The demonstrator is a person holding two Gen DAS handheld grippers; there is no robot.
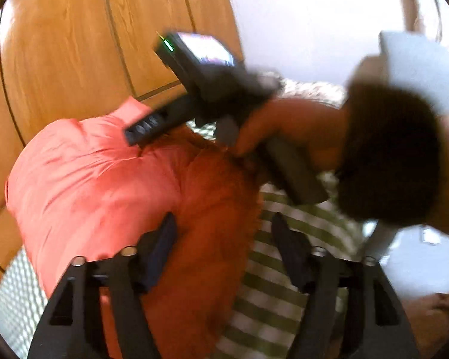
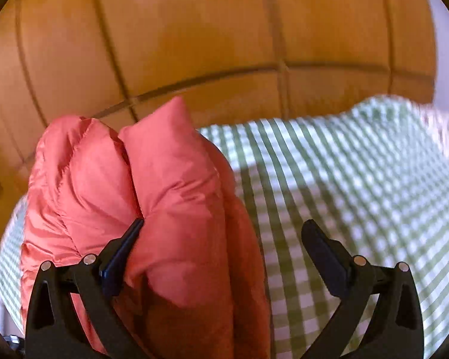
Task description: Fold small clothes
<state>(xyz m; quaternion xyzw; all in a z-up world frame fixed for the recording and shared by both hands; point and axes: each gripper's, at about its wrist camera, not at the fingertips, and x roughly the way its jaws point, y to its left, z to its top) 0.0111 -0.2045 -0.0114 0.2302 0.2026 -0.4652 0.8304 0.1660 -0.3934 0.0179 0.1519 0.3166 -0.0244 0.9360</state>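
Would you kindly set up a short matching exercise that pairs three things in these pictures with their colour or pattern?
Things:
1. puffy garment
2. bed cover
3. wardrobe doors

Colour or pattern:
A. green and white check
B. warm orange-brown wood
C. coral red

Pairs: 1-C, 2-A, 3-B
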